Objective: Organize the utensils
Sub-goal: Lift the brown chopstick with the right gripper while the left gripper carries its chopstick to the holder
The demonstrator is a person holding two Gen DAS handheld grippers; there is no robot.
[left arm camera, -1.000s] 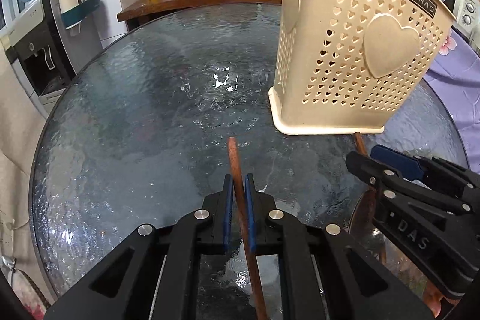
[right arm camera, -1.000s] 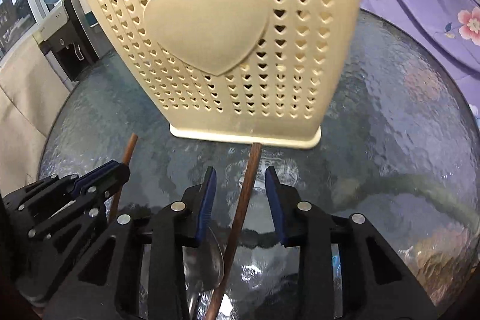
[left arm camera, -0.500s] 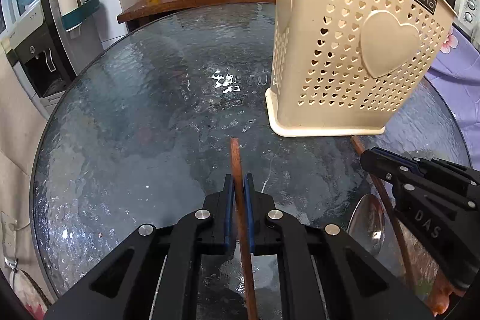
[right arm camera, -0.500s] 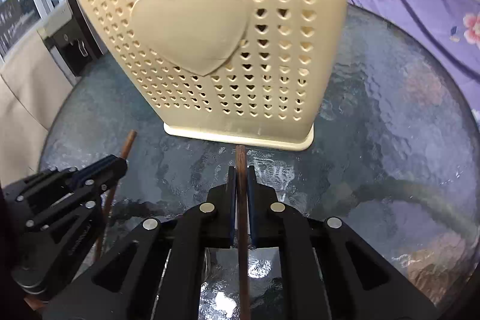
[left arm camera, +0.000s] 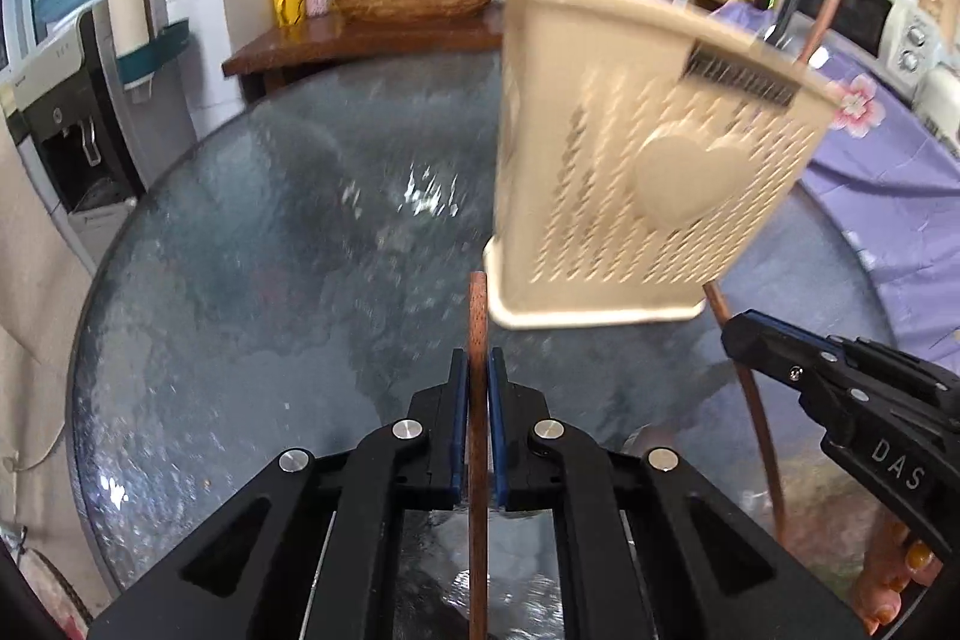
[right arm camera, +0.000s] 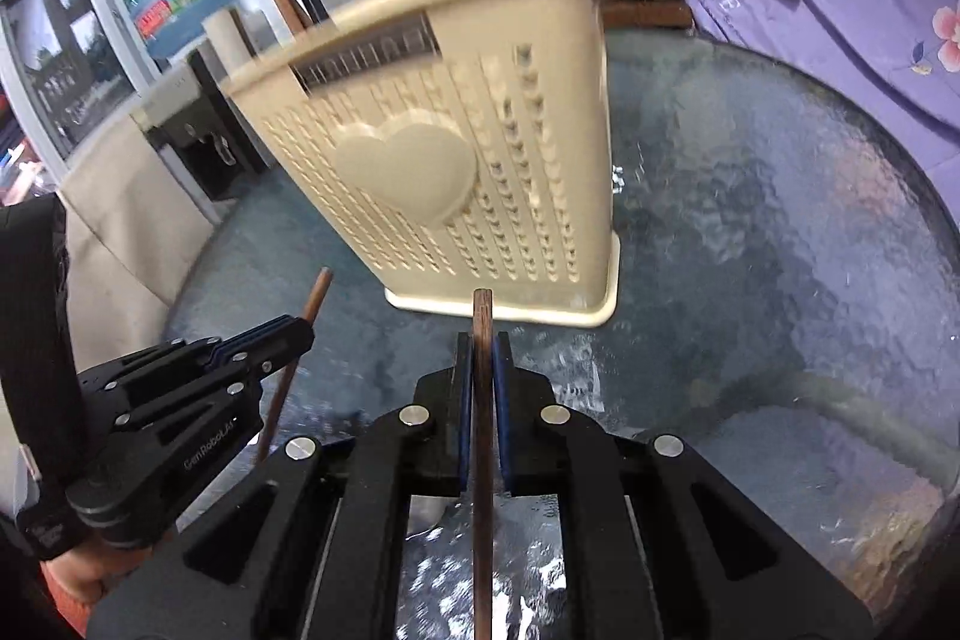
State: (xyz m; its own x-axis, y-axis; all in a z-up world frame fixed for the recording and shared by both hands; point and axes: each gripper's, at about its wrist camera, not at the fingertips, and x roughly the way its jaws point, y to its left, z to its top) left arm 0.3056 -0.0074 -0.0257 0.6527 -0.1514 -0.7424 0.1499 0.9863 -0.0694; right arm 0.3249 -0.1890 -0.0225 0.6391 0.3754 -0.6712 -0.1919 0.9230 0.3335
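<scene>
Several utensils already stand in the cream utensil basket [left arm camera: 648,160] at frame centre. Each hand-held gripper, left [left arm camera: 474,388] and right [right arm camera: 482,370], clamps a wooden-handled spoon, not yet dropped in.

Both tools are matte black with silver screws and blue pads; the right gripper [left arm camera: 729,334] reads "DAS"; the left gripper [right arm camera: 309,331] "GenRobot"; an orange sleeve [right arm camera: 66,589] below.

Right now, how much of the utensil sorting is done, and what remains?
Done: several utensils already stand in the basket. In hand: the left tool and the right tool are each shut on a wooden handle. Left: both must still go into the basket; neither is over its rim yet.
</scene>
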